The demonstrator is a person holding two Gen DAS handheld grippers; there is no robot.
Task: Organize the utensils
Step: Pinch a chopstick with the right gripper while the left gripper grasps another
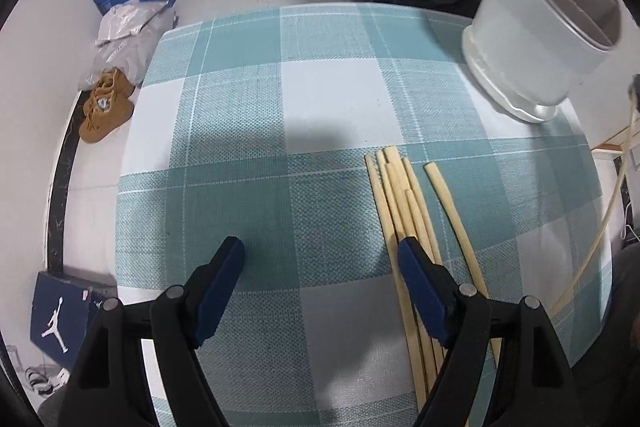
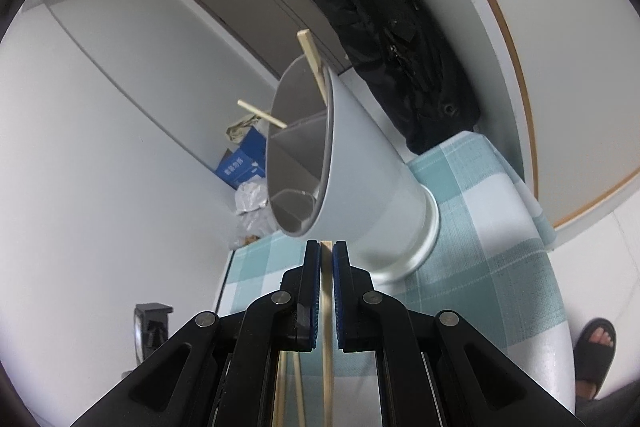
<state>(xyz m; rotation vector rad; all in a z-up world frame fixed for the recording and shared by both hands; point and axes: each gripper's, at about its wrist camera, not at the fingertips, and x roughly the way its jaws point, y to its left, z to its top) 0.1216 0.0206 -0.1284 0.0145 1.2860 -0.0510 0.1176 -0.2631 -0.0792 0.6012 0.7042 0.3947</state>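
So from where I was sitting, the closest worry was the right tool point(image 2: 327, 247): it was clamped tight on a single chopstick point(image 2: 327, 307), with the stick running lengthwise between the pads and its tip only just poking out the front. That looked like a thin, slippery grip to me, and I figured any twist on the way in could let it pivot or slide out. A couple more sticks showed behind the jaws in that view, but I couldn't tell if they were caught or just lying below. Just past the tip sat the grey utensil holder point(image 2: 360, 187), and its mouth looked tilted hard in the right wrist view. My guess was that's mostly the camera angle, but if I misjudged the rim I could have jabbed the wall and tipped the thing, since it stood near the edge of the surface point(image 1: 328, 99). It had a divider inside and already held two chopsticks point(image 2: 312, 59) leaning out, which could snag the incoming one. Over on the other side, the left tool point(image 1: 320, 251) hung wide open with nothing in it, pointing down, its right pad right over the loose bundle of chopsticks point(image 1: 400, 207) on the checked cloth. Closing there would've probably grabbed several at once or scattered them. One stick point(image 1: 452, 207) lay slightly apart and looked like the easier pick.
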